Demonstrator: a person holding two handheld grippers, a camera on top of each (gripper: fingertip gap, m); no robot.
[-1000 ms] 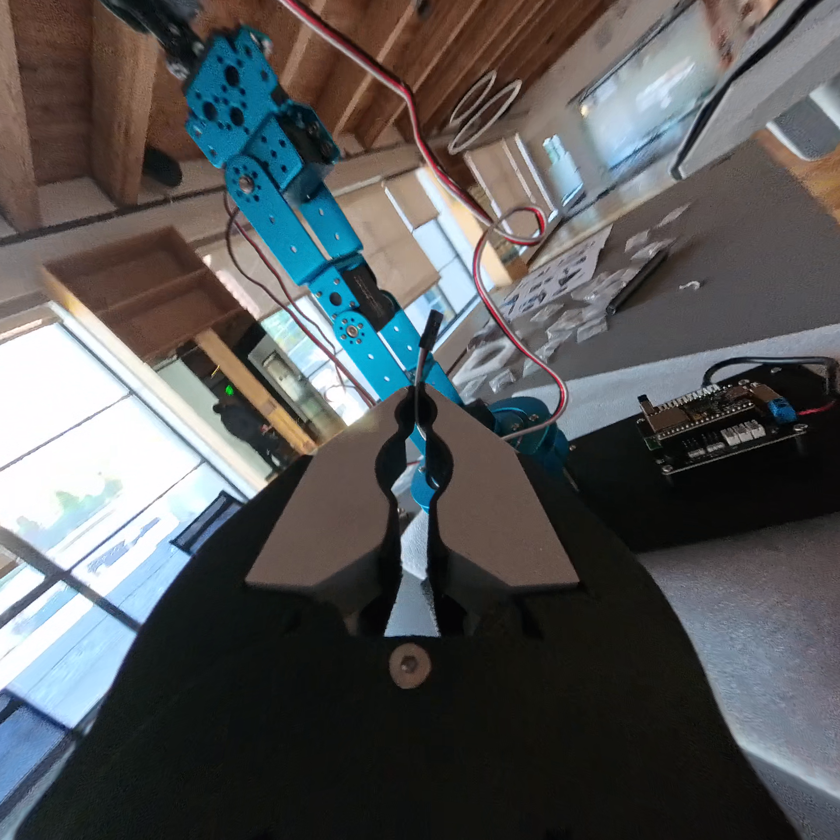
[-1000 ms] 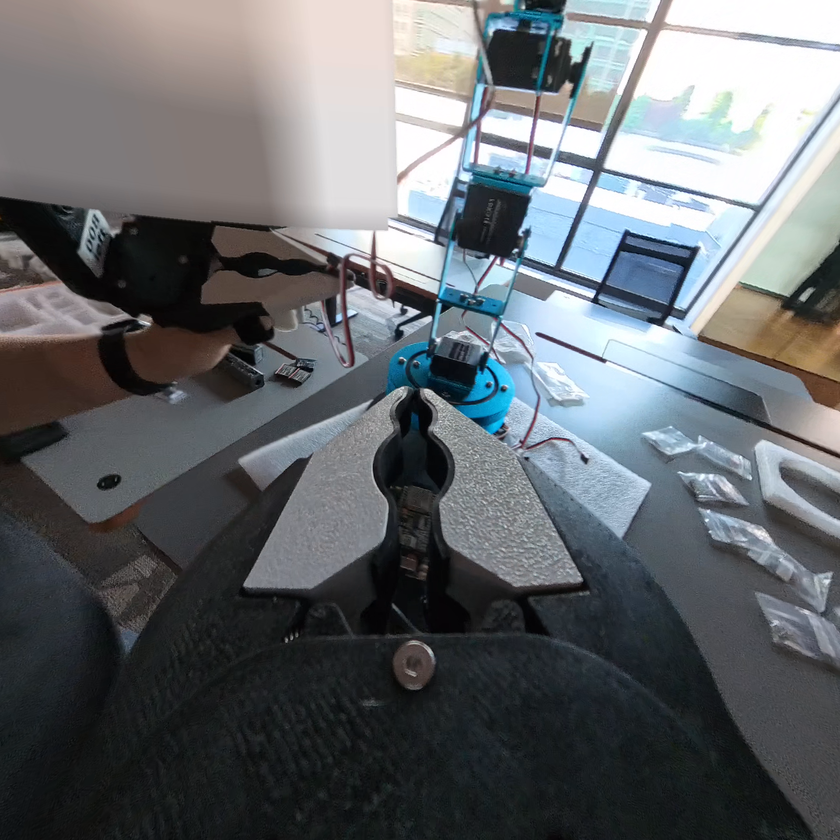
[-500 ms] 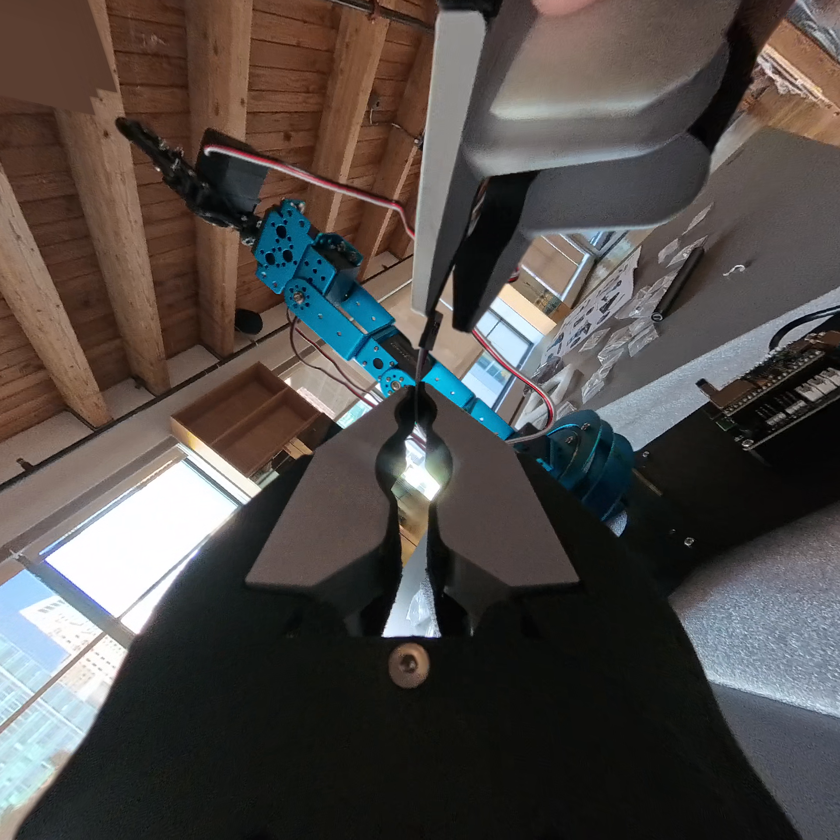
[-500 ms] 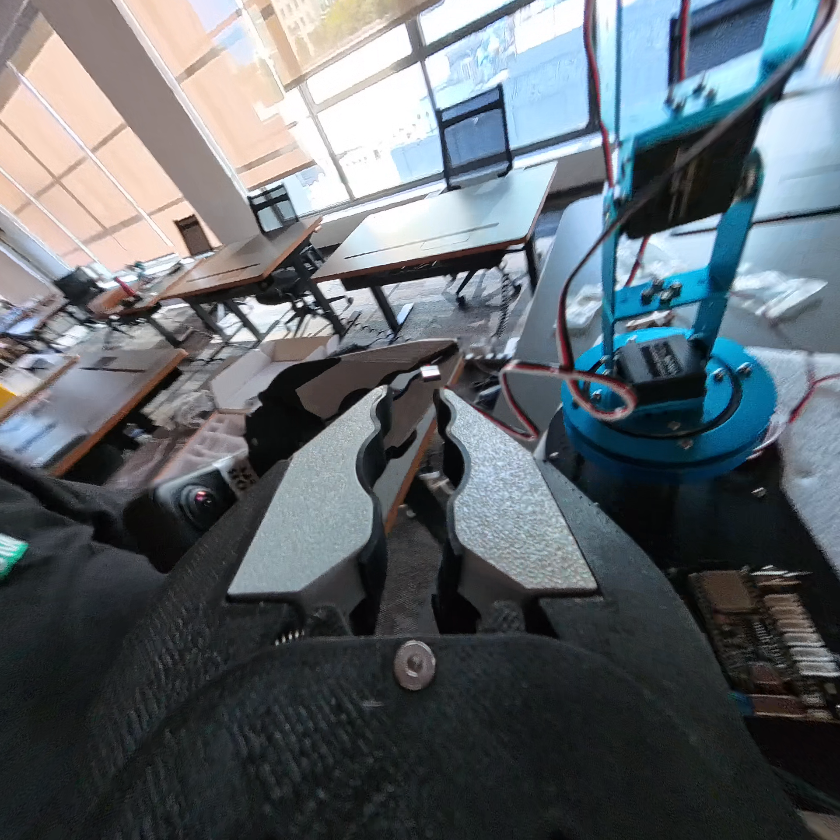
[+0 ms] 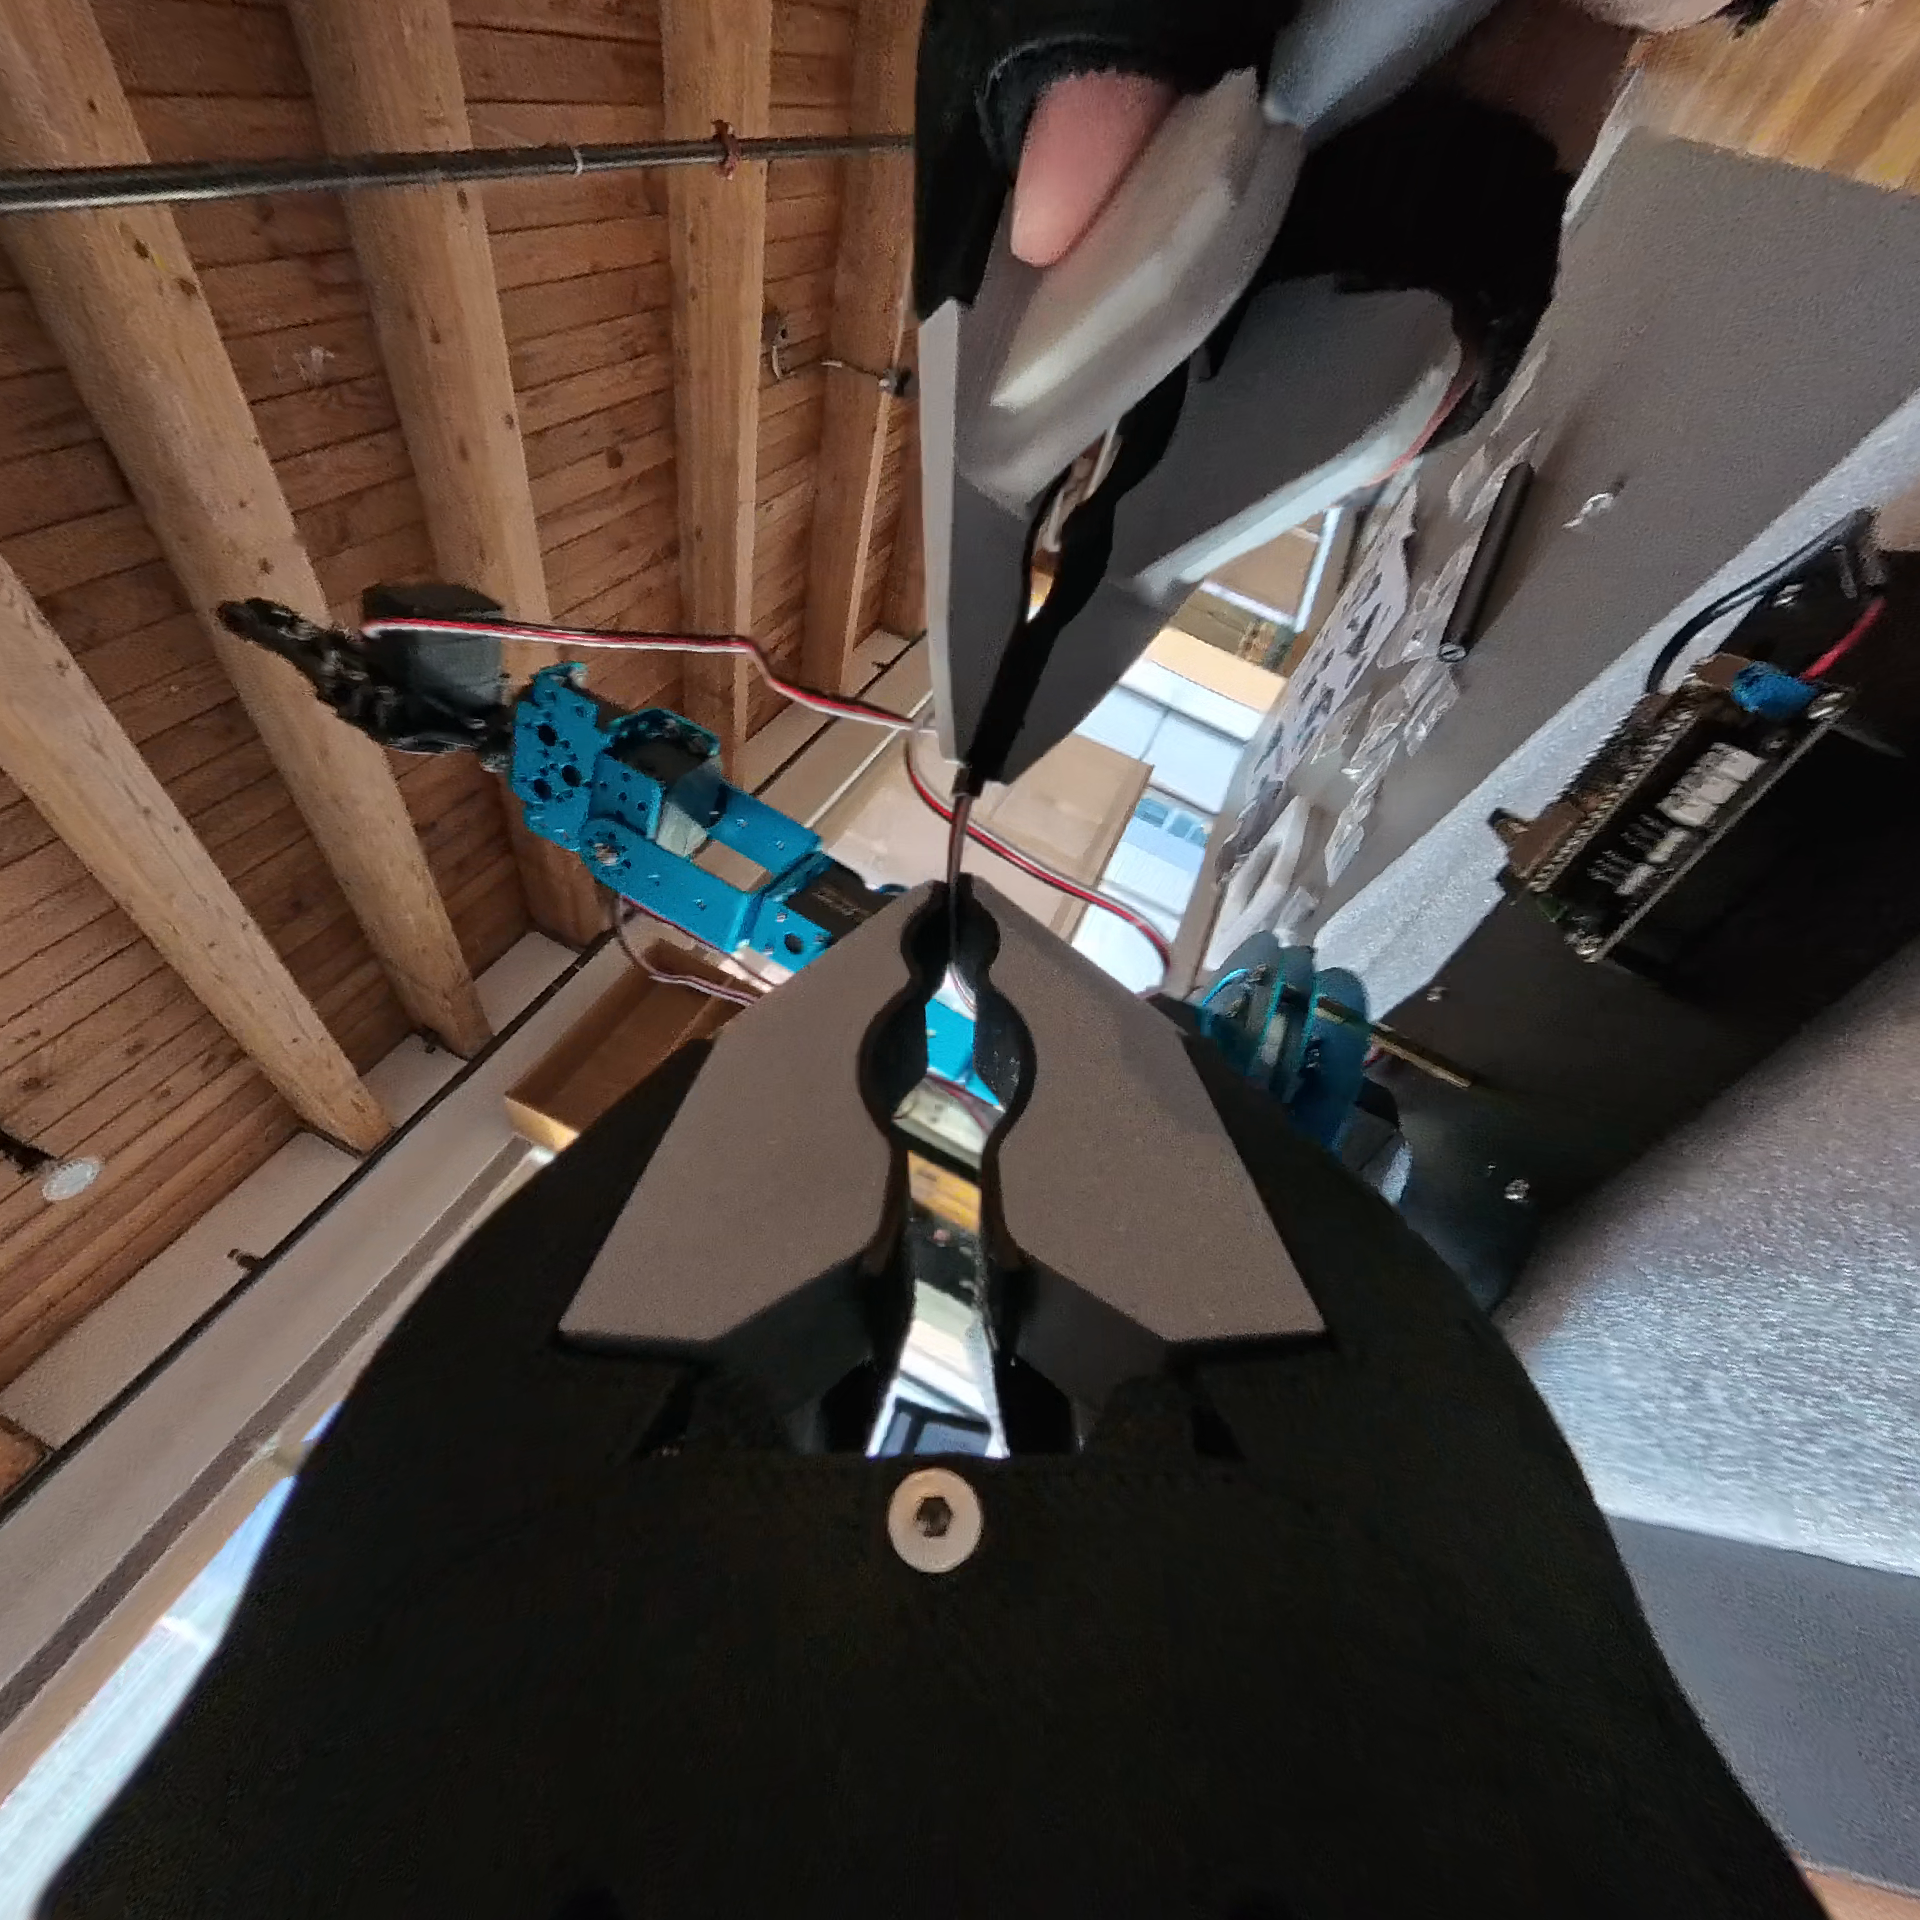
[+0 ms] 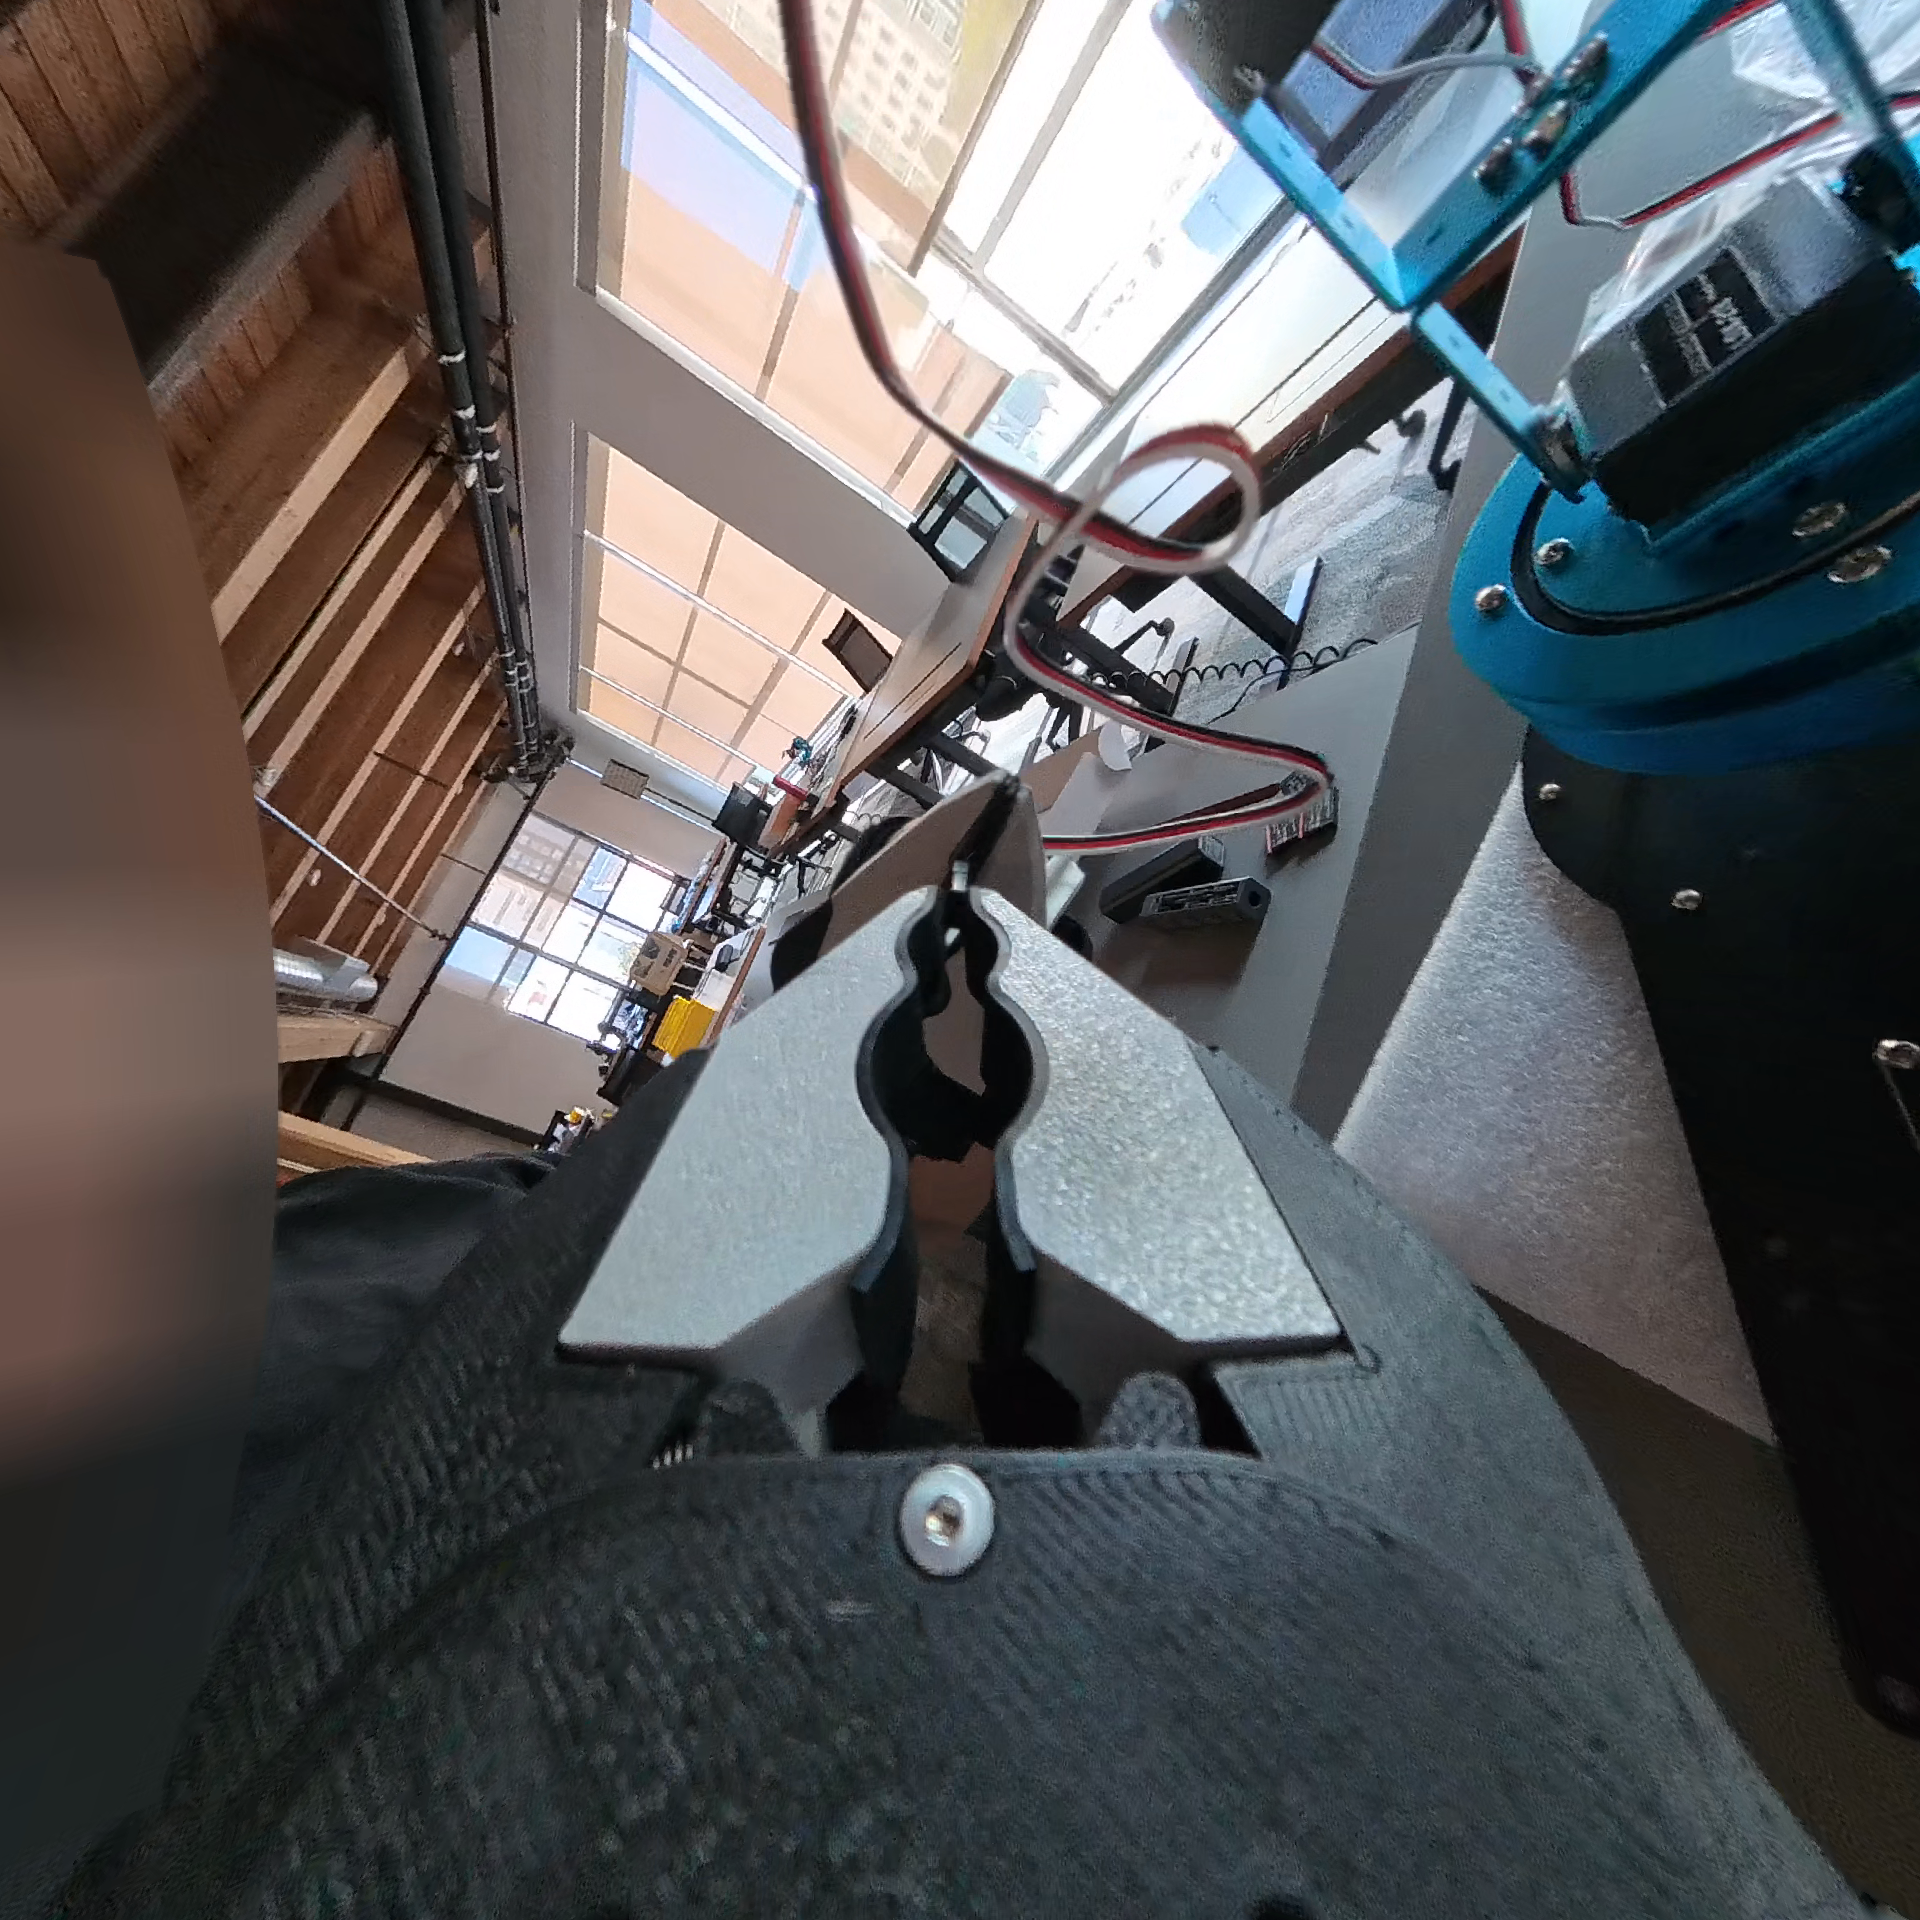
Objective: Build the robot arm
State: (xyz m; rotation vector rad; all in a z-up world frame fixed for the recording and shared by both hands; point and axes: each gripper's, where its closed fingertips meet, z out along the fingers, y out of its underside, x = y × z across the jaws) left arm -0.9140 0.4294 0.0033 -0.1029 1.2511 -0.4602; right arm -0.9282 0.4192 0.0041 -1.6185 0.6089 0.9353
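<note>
A small blue robot arm (image 5: 665,800) stands on a black base plate (image 5: 1662,987); its round blue base shows in the right wrist view (image 6: 1683,644). A red, white and black servo cable (image 6: 1122,717) loops from the arm. My left gripper (image 5: 956,896) is shut on that cable just behind its black end connector (image 5: 961,790). My right gripper (image 6: 951,909) meets it tip to tip and is shut on the connector (image 6: 961,873). It also shows from above in the left wrist view (image 5: 977,771), held by a gloved hand.
A controller board (image 5: 1662,790) with wires sits on the black plate, which lies on a white foam pad (image 5: 1714,1299) on a dark table (image 5: 1714,312). Small plastic bags (image 5: 1382,717) lie farther back. Wooden ceiling beams and windows fill the rest. My left and right fingertips are right by each other.
My right gripper has come in over the left one and closed on the cable's connector. Both views have tilted upward; my left gripper has kept hold of the cable.
</note>
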